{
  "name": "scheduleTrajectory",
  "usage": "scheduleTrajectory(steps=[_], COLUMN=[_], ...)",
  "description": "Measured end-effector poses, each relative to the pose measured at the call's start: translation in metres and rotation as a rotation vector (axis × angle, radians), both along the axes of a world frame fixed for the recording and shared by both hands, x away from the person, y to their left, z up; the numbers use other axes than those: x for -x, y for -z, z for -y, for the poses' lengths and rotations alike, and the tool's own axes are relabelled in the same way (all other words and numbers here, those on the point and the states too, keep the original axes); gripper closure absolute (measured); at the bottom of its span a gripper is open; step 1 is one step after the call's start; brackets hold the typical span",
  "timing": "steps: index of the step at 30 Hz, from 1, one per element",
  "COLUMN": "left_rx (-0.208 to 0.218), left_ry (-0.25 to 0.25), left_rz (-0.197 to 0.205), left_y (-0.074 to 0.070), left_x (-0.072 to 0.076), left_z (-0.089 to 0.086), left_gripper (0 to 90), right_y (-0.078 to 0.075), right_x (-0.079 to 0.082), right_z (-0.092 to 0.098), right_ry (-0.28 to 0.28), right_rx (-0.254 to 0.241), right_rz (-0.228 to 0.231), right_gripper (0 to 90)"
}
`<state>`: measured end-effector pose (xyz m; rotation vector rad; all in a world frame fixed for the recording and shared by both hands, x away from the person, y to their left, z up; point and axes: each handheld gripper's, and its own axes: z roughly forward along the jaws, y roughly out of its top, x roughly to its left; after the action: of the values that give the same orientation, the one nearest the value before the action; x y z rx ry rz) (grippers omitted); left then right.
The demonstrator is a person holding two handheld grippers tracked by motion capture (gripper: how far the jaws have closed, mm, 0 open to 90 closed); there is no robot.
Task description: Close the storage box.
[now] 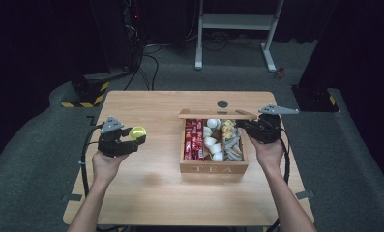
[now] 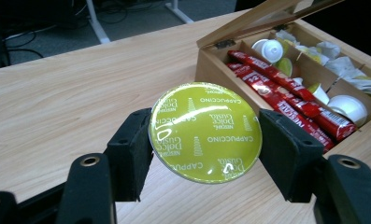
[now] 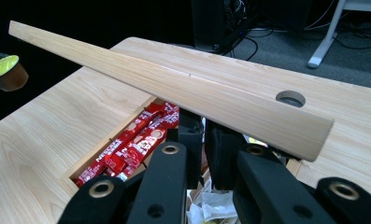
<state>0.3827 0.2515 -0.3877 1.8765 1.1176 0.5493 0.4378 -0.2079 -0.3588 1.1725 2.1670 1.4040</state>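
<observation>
Meanwhile, left gripper clamps a green capsule above the table; right gripper, jaws together, props the box lid.

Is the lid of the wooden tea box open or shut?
Open: the lid stands raised above the tea box, with the sachets uncovered.
</observation>
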Motion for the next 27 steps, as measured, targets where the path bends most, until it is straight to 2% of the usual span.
scheduleTrajectory(steps=[13,18,27], left_rx=[-0.005,-0.001,-0.020], left_ry=[-0.036,-0.037,-0.038], left_rz=[-0.037,-0.054,-0.085], left_y=[0.023,0.031,0.051], left_x=[0.006,0.008,0.008], left_z=[-0.013,-0.014,-0.009], left_gripper=[38.2,38.3,38.3], right_y=[0.000,0.000,0.001], right_x=[0.001,0.001,0.001], right_z=[-0.001,-0.001,-0.001], right_ry=[-0.001,-0.002,-0.003], right_rx=[0.004,0.004,0.001], right_rz=[-0.007,-0.003,-0.009], right_gripper=[85.1,85.1,85.1])
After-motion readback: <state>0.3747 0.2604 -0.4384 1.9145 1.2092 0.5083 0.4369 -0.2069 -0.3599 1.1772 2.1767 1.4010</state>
